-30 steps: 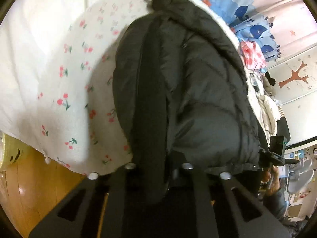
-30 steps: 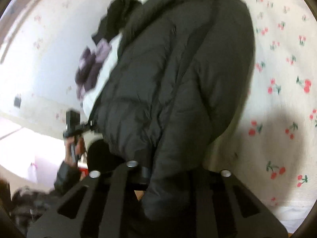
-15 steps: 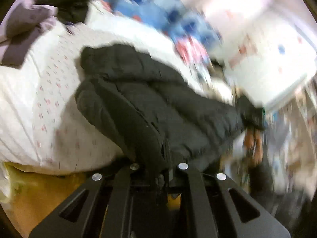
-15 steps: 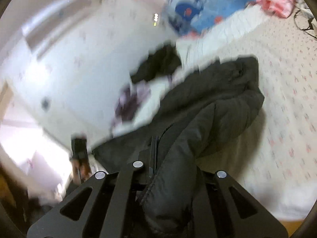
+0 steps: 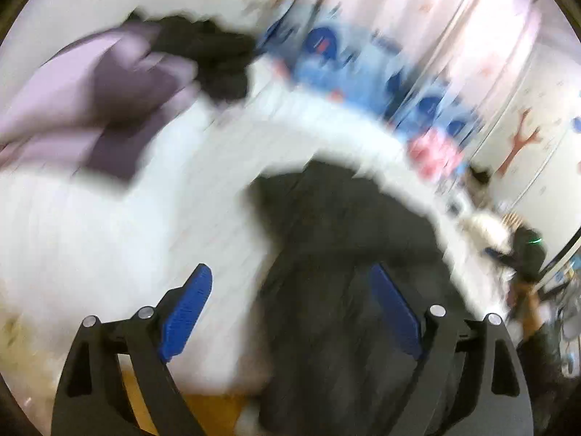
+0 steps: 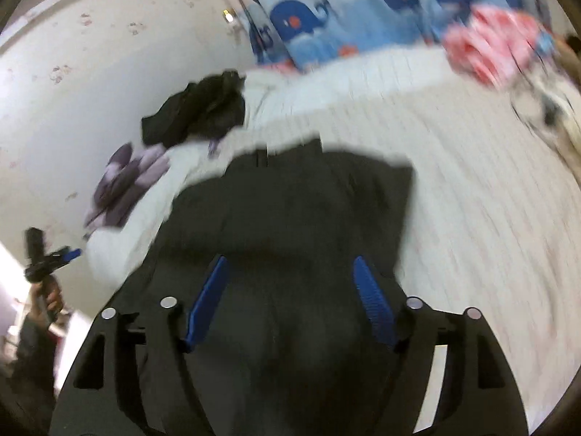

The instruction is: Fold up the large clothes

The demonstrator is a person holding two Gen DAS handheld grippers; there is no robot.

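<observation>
On a white bed (image 6: 472,181), a black jacket (image 6: 290,210) lies spread (blurred) as the left gripper (image 5: 290,312) and right gripper (image 6: 290,298) are opening, nothing gripped.

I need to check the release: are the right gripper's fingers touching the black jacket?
Apart. The right wrist view shows both blue fingers spread, opening, with the black jacket lying below them.

Count of items on and around the bed

Dark padded jacket (image 6: 290,210): 1. Black garment (image 6: 196,112): 1. Purple garment (image 6: 123,185): 1. Pink-and-white bundle (image 6: 490,43): 1. Whale-print curtain (image 6: 345,11): 1. Handheld grippers: 2, left gripper (image 5: 290,309) and right gripper (image 6: 290,298).
</observation>
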